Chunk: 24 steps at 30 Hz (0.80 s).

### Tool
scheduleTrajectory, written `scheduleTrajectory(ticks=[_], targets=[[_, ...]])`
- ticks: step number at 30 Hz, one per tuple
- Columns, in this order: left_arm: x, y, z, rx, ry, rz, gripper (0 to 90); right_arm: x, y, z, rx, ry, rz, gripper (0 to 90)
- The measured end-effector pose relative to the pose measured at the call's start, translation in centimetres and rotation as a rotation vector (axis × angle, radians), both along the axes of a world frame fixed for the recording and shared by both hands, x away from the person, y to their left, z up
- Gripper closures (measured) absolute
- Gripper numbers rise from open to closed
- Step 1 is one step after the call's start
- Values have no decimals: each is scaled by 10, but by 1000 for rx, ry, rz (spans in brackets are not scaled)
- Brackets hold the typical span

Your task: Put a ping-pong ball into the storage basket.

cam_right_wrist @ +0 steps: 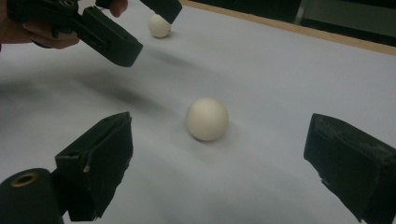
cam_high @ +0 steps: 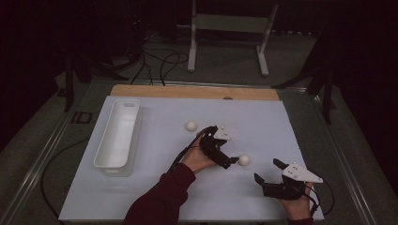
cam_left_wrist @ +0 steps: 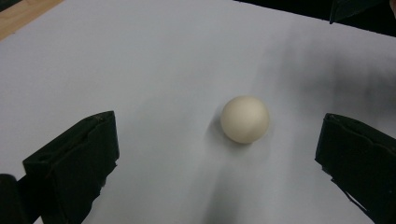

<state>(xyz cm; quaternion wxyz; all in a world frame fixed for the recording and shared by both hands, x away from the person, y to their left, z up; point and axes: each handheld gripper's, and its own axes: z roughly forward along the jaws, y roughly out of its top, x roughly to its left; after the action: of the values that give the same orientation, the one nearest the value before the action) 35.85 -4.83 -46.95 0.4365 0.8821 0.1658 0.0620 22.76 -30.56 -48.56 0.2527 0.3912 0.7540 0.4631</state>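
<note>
High view: left claw (cam_high: 232, 160) hangs spread wide just beside the near ball (cam_high: 244, 160), lined up to grasp it; right claw (cam_high: 266, 170), also released, waits near that ball.

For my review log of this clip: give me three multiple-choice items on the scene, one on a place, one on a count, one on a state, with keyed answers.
1. Where does the white tray lie? A) left part of the mat B) right part C) on the floor
2. How many white balls lie on the mat? A) one B) two C) four
3. How does the left claw stand? A) shut on a ball B) open, ball untouched C) shut and empty

Answers: 1 A, the high view shows it at the mat's left edge. 2 B, near ball and far ball. 3 B, its jaws stand apart around the ball.
</note>
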Motion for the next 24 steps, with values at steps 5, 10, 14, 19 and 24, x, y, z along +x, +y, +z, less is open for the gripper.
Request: scheduleTrajectory(ticks=[5,10,14,19,24], targets=[[1,-5,0,7,2,-7,0,-1,-1,0,0,1,-1,79],[1,-11,-2,16,12,-9,0,-1,-2,0,-1,1,-1,79],[1,-14,-4,19,19,-12,0,-1,-2,1,-1,0,-1,79],[0,-19,-6,24,22,-21,0,-1,-1,1,0,-1,-1,79],[0,-24,-8,37,18,-29,0,-1,-1,0,-2,0,3,79]])
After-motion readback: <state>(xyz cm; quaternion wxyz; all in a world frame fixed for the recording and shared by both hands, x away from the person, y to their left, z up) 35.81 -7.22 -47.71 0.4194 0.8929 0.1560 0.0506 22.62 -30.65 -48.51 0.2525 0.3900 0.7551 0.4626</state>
